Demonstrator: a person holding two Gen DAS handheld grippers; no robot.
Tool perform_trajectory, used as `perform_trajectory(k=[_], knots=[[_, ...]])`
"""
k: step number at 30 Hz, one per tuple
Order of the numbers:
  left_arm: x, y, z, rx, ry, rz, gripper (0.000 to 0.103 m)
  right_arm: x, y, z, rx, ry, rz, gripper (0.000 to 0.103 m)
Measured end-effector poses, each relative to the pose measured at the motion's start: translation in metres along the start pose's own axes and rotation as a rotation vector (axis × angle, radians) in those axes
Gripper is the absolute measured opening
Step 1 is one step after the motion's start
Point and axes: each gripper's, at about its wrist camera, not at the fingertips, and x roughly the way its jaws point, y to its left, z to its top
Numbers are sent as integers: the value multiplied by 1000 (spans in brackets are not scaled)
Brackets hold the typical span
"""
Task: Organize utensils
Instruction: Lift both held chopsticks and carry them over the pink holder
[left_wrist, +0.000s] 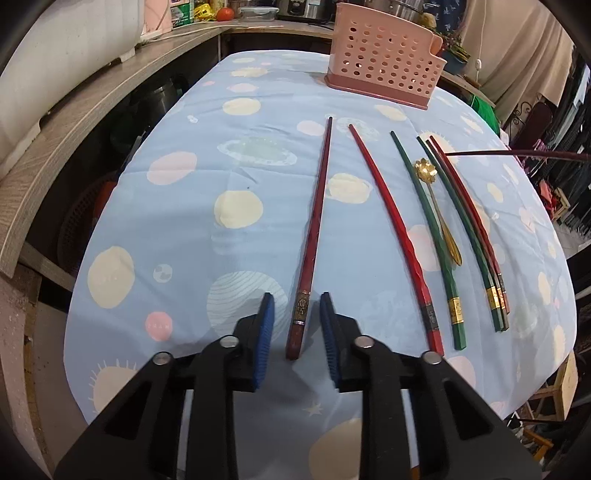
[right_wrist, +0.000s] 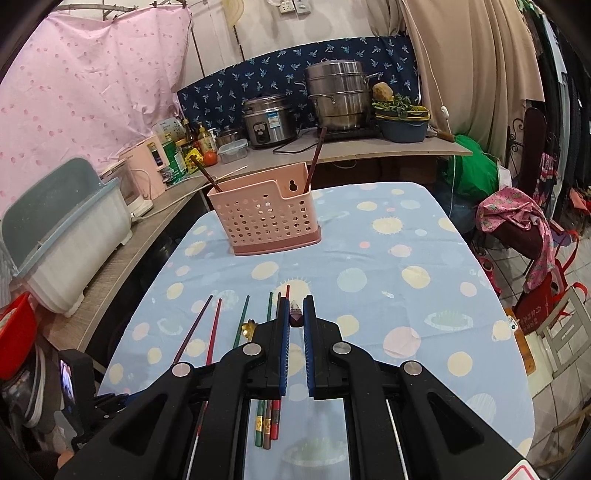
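A pink perforated utensil basket stands at the far end of the table; in the right wrist view the basket holds two dark chopsticks. Several red and green chopsticks and a gold spoon lie in a row on the cloth. My left gripper is open, its blue pads either side of the thick end of a dark red chopstick lying on the table. My right gripper is shut on a dark red chopstick, seen end-on and held above the table; its shaft shows in the left wrist view.
The table carries a blue cloth with pastel planets. A wooden counter runs along the left and back with a rice cooker, steel pots, bottles and a dish bin. A chair with clothes stands to the right.
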Motion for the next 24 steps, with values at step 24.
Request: perform_trajectory(k=[24], knots=[[-110, -28, 136, 29, -254, -43, 7, 9, 13, 64, -31, -89, 35, 7]])
